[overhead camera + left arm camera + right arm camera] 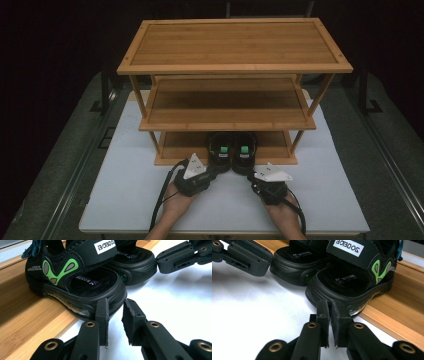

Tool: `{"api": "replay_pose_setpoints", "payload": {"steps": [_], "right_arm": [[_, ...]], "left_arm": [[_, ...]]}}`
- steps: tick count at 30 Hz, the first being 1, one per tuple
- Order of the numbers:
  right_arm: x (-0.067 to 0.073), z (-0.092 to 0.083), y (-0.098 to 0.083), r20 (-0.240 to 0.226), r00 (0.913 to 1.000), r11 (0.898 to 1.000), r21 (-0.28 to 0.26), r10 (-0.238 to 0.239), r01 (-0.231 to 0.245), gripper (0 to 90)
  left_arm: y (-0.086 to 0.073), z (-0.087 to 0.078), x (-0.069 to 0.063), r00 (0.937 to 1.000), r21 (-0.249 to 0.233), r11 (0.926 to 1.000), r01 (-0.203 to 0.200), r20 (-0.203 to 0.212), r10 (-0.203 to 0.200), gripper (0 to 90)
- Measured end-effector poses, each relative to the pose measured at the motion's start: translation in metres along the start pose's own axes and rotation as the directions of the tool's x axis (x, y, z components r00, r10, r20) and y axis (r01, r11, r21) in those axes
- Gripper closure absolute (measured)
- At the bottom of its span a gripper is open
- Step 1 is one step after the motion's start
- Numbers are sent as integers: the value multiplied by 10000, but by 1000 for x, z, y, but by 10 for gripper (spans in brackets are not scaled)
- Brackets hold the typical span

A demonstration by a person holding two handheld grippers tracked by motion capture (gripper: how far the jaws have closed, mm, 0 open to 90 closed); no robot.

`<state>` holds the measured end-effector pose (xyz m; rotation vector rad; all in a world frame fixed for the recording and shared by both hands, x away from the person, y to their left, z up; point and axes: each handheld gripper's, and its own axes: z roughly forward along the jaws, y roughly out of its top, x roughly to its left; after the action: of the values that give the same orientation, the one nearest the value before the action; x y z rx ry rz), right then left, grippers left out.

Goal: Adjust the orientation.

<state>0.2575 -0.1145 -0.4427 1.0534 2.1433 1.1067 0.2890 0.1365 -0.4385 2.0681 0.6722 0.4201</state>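
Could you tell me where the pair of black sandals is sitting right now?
In the high view, the black sandals sit side by side at the front middle of the bamboo rack's bottom shelf, heels overhanging toward both claws.

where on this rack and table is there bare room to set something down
The top shelf and middle shelf are bare. On the bottom shelf, free patches lie left and right of the two sandals. The white table is open at both sides. It is crowded by the sandal heels, at both grippers.
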Motion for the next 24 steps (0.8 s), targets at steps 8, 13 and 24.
{"api": "replay_pose_setpoints", "payload": {"steps": [8,13,24], "right_arm": [[-4,6,3,228,9997,10000,38,26,-27,851],[-9,12,6,405,9990,9998,65,196,-198,850],[-16,24,12,622,9970,9989,32,463,-466,850]], "left_arm": [[4,6,1,9997,19,10000,75,-211,-75,741],[7,12,3,9993,53,9999,114,-361,-112,741],[13,23,10,9966,179,9997,181,-811,-166,737]]}}
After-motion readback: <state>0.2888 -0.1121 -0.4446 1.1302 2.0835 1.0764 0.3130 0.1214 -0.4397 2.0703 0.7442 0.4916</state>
